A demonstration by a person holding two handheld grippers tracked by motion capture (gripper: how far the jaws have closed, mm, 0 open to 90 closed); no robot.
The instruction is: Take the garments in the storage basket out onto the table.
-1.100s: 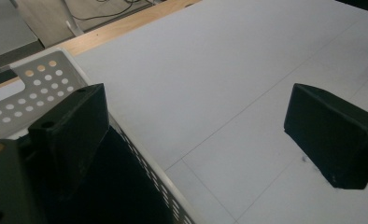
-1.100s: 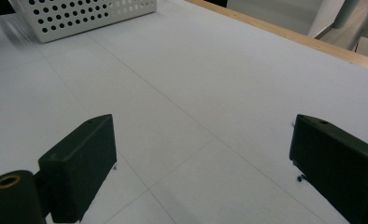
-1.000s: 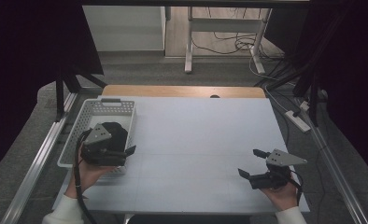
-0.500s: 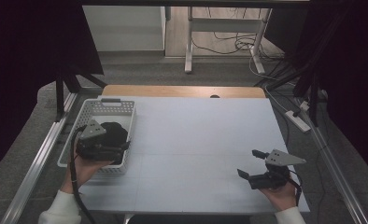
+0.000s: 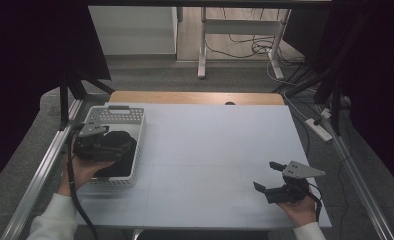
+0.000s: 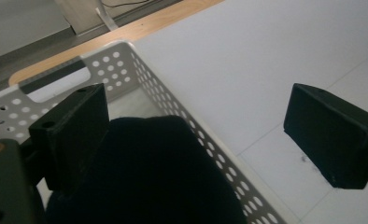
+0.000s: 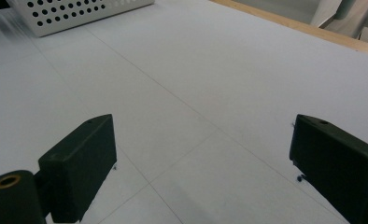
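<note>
A white perforated basket stands at the table's left side, with a rounded black object lying in it. My left gripper hovers over the basket, jaws wide open and nothing between them. In the left gripper view the black object lies below and between the fingers, beside the basket wall. My right gripper rests low over the white table near its front right corner, open and empty. Its fingers frame bare table.
The basket's corner appears far off in the right gripper view. A wooden strip runs along the table's far edge. Metal rails flank the left side, and a power strip with cables lies right of the table.
My left gripper has moved left and slightly back, from the basket's right edge to over the basket. The right gripper has stayed put.
</note>
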